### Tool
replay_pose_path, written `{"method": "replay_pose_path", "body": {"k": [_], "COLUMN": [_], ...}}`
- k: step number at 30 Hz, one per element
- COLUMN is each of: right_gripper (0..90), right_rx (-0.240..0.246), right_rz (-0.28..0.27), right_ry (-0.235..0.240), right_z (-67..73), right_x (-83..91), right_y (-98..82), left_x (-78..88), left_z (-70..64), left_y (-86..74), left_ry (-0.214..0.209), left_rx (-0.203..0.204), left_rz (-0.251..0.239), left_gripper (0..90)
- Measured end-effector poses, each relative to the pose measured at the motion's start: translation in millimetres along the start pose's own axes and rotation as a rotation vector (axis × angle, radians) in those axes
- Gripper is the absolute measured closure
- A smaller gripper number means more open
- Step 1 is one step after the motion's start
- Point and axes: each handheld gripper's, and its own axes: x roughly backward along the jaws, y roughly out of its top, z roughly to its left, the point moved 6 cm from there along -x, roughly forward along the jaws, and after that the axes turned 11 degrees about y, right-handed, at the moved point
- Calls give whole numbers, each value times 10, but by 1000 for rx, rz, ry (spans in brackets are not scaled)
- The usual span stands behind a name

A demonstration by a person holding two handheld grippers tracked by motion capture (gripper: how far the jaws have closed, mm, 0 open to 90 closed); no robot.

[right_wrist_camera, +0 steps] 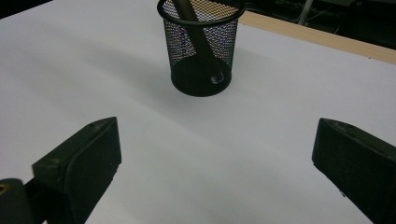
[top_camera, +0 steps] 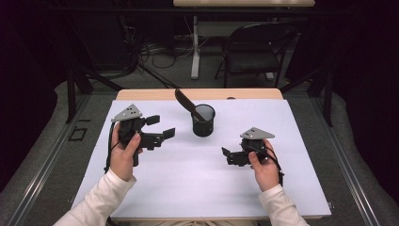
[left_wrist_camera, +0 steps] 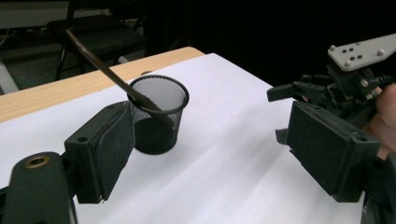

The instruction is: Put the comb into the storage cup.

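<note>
1. Both pairs of jaws stand open with nothing between them: the left gripper (top_camera: 160, 128) is held above the white surface (top_camera: 197, 179) at its left, the right gripper (top_camera: 227, 156) low over it at the right.
2. Seen from the high view, the black mesh pen cup (top_camera: 203, 121) stands upright on the surface toward the far edge, between the two grippers and apart from each.
3. A dark long-handled utensil (top_camera: 184, 100) leans in the cup, its lower end on the cup floor and its handle slanting up and out over the rim toward the far left.
4. From the left gripper view, the cup (left_wrist_camera: 159, 114) sits just behind the left jaw, partly hidden by it, and the utensil handle (left_wrist_camera: 98, 62) rises to the upper left.
5. That same view shows the right gripper (left_wrist_camera: 299, 93) farther off at the right, with its grey three-cornered plate (left_wrist_camera: 362, 50) on top and a hand behind it.
6. From the right gripper view, the cup (right_wrist_camera: 201, 46) lies ahead, midway between the two spread jaws and well clear of both, with the utensil (right_wrist_camera: 196, 35) resting inside.
7. Each gripper is held by a hand in a white sleeve (top_camera: 101, 200).
8. A folding chair (top_camera: 254, 47) stands beyond the surface.
</note>
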Motion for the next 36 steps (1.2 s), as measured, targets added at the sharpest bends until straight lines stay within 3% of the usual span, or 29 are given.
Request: {"method": "replay_pose_path", "body": {"k": [11,21,36], "right_gripper": [11,11,12], "right_rx": [4,0,0], "right_rz": [5,4,2], "right_ry": [-2,1,-1], "right_z": [5,17,6], "right_x": [-6,-9,-6], "right_y": [-5,-1,-1], "left_x": [206,245,267], "left_z": [66,122,185], "left_y": [-321,-638,-974], "left_ry": [2,40,69], "left_rx": [43,78,57], "left_rz": [-7,11,-15], "left_gripper": [156,156,158]}}
